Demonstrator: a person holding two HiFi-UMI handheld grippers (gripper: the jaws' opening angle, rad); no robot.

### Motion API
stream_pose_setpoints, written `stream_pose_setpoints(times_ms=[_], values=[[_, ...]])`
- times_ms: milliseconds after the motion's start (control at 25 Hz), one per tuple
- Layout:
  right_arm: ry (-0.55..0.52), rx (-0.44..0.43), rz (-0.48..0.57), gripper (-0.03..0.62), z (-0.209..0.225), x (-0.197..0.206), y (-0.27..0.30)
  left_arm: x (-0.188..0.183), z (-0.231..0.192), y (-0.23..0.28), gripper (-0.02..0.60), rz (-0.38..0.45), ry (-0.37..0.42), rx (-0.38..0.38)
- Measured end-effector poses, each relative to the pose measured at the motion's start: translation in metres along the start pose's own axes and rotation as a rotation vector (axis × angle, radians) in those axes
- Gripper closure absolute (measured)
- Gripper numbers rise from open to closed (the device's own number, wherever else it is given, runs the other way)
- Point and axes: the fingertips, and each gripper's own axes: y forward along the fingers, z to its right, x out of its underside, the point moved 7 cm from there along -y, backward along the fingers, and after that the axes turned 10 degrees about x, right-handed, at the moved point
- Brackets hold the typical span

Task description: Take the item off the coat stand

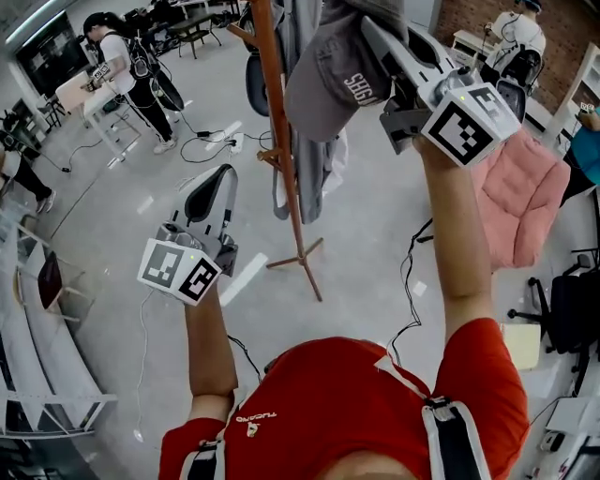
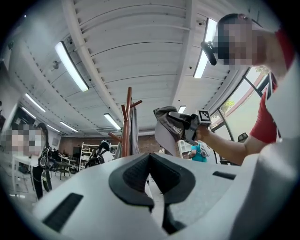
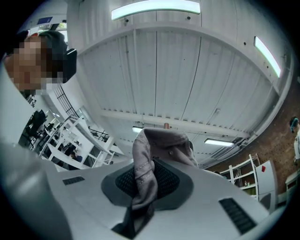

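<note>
A grey cap (image 1: pixel 337 84) with white lettering hangs from my right gripper (image 1: pixel 375 28), which is shut on its fabric. In the right gripper view the cap's cloth (image 3: pixel 154 150) is pinched between the dark pads (image 3: pixel 166 180) and bulges above them. The brown wooden coat stand (image 1: pixel 281 141) rises just left of the cap. In the left gripper view the cap (image 2: pixel 166 129) sits to the right of the stand (image 2: pixel 127 122), apart from the pole. My left gripper (image 1: pixel 223 173) is lower and to the left, shut with nothing in it (image 2: pixel 150 161).
A grey garment (image 1: pixel 305 141) still hangs on the stand. A pink armchair (image 1: pixel 520 192) stands to the right and white shelving (image 1: pixel 37 356) to the left. Cables (image 1: pixel 408 281) trail over the floor. People stand at the back left (image 1: pixel 122 66) and back right (image 1: pixel 516 37).
</note>
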Motion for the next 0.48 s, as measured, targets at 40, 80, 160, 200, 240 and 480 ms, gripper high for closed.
stream_pose_setpoints(times_ms=[40,80,160,200,240,480], values=[[-0.013,-0.006,-0.015,0.533,-0.005,0.005,-0.011,0.001,0.001,0.003,0.572,0.003,-0.005,0.009],[-0.029,-0.008,-0.032,0.533,-0.010,0.011,-0.022,0.002,0.003,0.006,0.572,0.006,-0.011,0.019],[-0.062,-0.003,-0.070,0.533,-0.017,0.023,-0.044,0.005,0.007,0.014,0.572,0.009,-0.022,0.038],[-0.077,0.001,-0.091,0.533,-0.020,0.029,-0.055,0.006,0.009,0.018,0.572,0.011,-0.026,0.046],[-0.090,0.000,-0.111,0.533,-0.023,0.036,-0.065,0.008,0.011,0.022,0.572,0.013,-0.030,0.053],[-0.086,-0.038,-0.173,0.533,-0.051,0.071,-0.115,0.019,0.023,0.030,0.572,0.026,-0.055,0.074]])
